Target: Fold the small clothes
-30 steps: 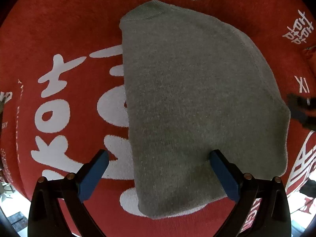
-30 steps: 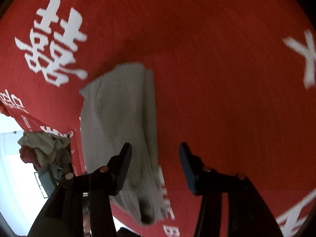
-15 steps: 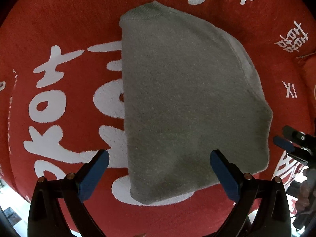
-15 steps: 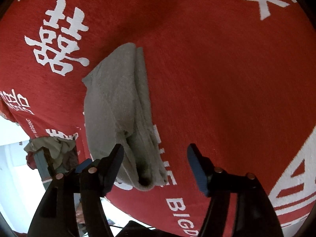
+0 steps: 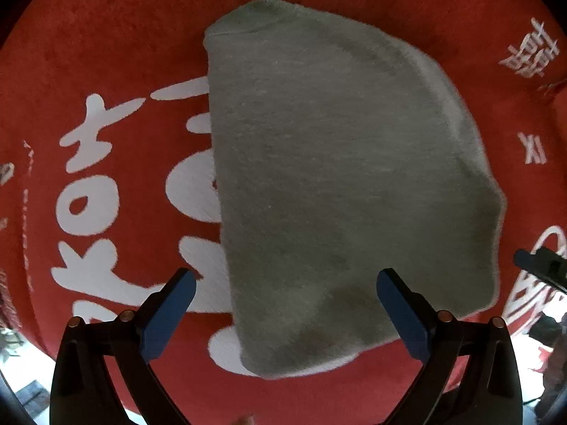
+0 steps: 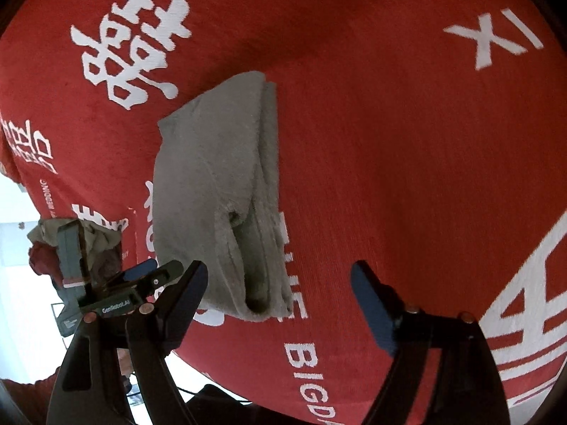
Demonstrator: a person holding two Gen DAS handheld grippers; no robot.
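Red cloth with big white characters and letters was spread over the table, and pretty much the whole scene was filled by it in both views. On it a grey garment was laid flat, already folded over on itself, with a ribbed hem seen at its far end in the left wrist view. From the right wrist view the same garment was seen edge-on, so the stacked layers and a rolled pocket of fabric at the near end could be made out.

The left hand-held gripper was held spread wide just above the near end of the garment, nothing pinched between its blue pads. Whether the right-side pad was actually touching the fabric couldn't be told; it was seen over the cloth with a soft shadow under it. The right hand-held gripper was likewise spread wide with nothing held, positioned at the near right corner of the garment, with its left finger over the garment's near edge and its right finger over bare red cloth.

The left hand-held gripper was also caught at the lower left of the right wrist view, and a bit of the right hand-held gripper at the right edge of the left one. Past the table edge, a heap of other clothes was glimpsed, mostly blurred.
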